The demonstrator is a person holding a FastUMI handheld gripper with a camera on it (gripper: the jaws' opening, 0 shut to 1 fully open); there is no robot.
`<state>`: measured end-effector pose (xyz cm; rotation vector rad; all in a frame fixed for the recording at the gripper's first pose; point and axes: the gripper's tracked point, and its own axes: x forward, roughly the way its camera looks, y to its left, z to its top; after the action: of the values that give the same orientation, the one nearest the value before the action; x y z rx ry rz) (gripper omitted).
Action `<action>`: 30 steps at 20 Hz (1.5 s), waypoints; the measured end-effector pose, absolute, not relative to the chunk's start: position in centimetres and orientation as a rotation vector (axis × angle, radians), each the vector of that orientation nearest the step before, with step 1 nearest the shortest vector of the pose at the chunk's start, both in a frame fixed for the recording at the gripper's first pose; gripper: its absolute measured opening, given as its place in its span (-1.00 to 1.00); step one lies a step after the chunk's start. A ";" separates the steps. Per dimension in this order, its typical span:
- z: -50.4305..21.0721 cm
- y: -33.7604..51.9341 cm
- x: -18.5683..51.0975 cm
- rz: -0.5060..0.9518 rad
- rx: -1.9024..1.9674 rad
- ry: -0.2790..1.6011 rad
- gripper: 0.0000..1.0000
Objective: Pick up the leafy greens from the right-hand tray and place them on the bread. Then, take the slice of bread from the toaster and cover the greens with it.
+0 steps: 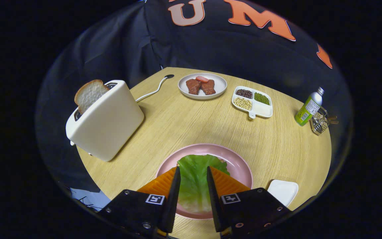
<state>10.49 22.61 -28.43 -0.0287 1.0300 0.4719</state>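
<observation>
Jaws (193,172) stand moderately open, gripping nothing — leafy greens (194,181) lie between them on the pink plate (240,166)

We are looking at a staged booth dressed as a kitchen scene, not a real home: black cloth (211,49) hangs as the wall all round a light wooden surface (184,122). On it we see a breakfast spread: a white toaster (106,121) with a bread slice (90,94) at ten o'clock, a plate of meat (202,86) at twelve, a divided dish of beans (252,101) at one, a green bottle (307,109) and wire holder (320,122) at two.
</observation>
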 end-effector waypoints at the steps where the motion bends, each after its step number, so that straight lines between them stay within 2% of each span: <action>1: -27.3 23.2 10.7 0.480 -0.018 1.021 0.00; 7: -21.0 26.9 11.3 0.510 0.008 1.001 0.31; 12: -17.9 32.4 10.5 0.569 0.050 1.037 0.80; 13: -17.4 33.5 10.3 0.578 0.070 1.056 0.84; 23: -13.7 43.4 11.7 0.629 0.108 1.103 0.93; 30: -15.1 47.8 12.5 0.616 0.099 1.172 0.82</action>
<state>12.52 47.79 -15.12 0.0987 1.1721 0.6164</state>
